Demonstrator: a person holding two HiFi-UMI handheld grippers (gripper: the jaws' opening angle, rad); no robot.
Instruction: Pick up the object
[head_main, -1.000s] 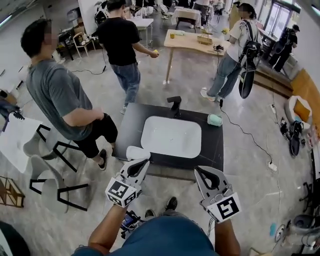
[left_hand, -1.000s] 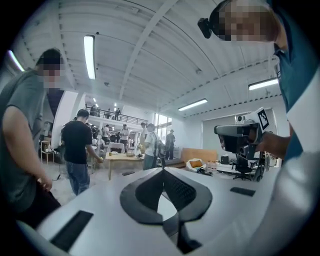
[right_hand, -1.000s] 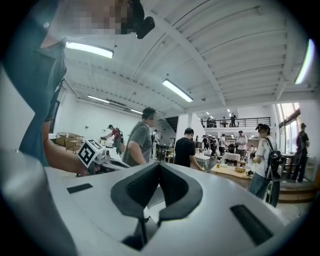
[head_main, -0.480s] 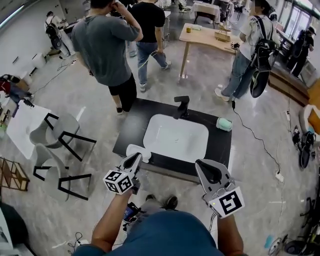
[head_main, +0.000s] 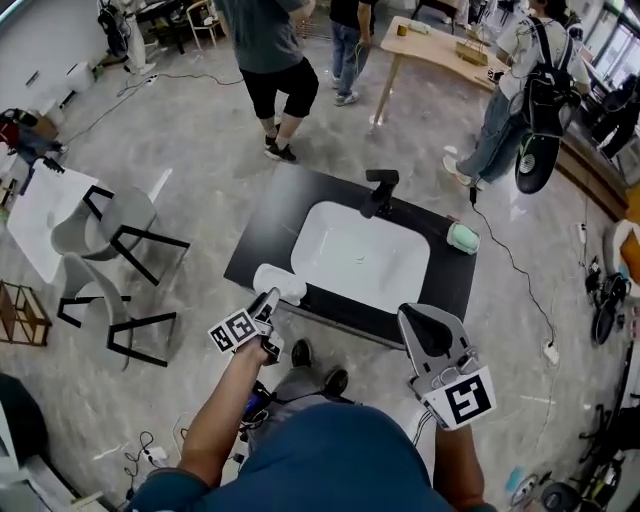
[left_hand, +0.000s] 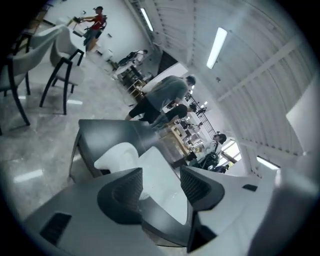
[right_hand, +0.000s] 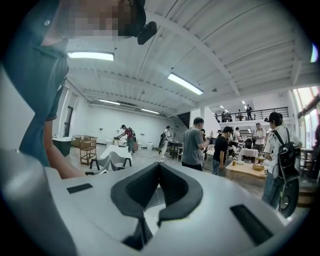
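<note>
A white, rounded object (head_main: 278, 283) lies on the near left corner of the black counter (head_main: 262, 243). My left gripper (head_main: 269, 298) reaches to it from the near side, its tips just short of it. In the left gripper view its jaws are opening, and the left gripper (left_hand: 161, 175) has nothing pressed between the pads. The white object (left_hand: 115, 154) lies just ahead, a little left of the gap. My right gripper (head_main: 415, 320) hovers off the counter's near edge. In its own view the right gripper (right_hand: 159, 169) is shut and empty, aimed out at the room.
A white sink basin (head_main: 361, 254) fills the counter's middle, with a black faucet (head_main: 378, 191) behind it and a pale green object (head_main: 463, 237) at the far right. Chairs (head_main: 125, 232) stand to the left. People (head_main: 275, 55) stand beyond. A cable (head_main: 515, 275) runs along the floor on the right.
My left gripper has moved forward to the white object on the counter corner and its jaws have parted. The right gripper has barely moved. The nearby people have moved farther back.
</note>
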